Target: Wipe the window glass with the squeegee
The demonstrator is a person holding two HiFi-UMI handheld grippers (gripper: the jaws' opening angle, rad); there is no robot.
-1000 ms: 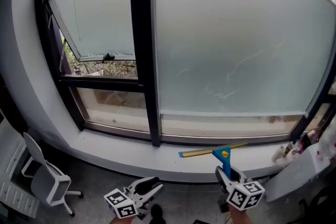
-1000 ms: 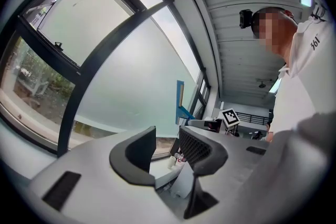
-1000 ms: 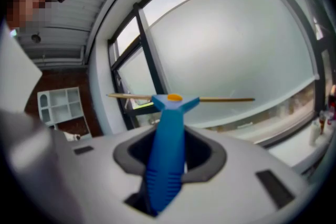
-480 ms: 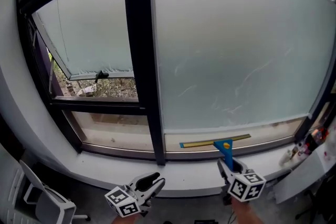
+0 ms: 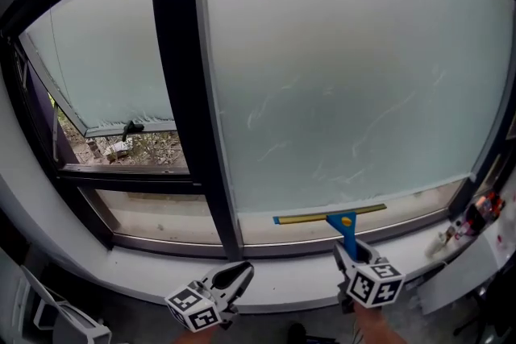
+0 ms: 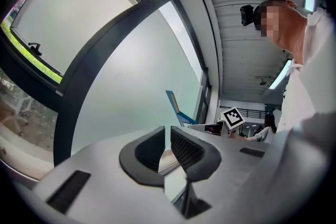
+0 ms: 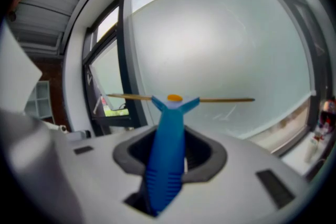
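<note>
A squeegee with a blue handle [image 5: 347, 232] and a thin yellow-edged blade [image 5: 330, 216] is held up by my right gripper [image 5: 351, 255], which is shut on the handle [image 7: 167, 149]. The blade [image 7: 181, 98] lies level across the bottom edge of the large frosted window pane [image 5: 347, 76]; contact with the glass is unclear. My left gripper [image 5: 235, 276] hangs low over the sill, left of the right one. Its jaws [image 6: 167, 136] are closing, with only a narrow gap left and nothing between them. In the left gripper view the squeegee [image 6: 173, 105] shows edge-on against the glass.
A thick black mullion [image 5: 187, 93] splits the window. Left of it a casement pane [image 5: 105, 52] stands tilted open above gravel outside. The white sill [image 5: 282, 279] runs below. Small bottles [image 5: 477, 213] stand at the sill's right end. A person's head and white sleeve [image 6: 310, 92] fill the left gripper view's right side.
The squeegee has risen from over the sill to the bottom edge of the big pane. The left jaws have narrowed from wide apart. The head view has swung up and right.
</note>
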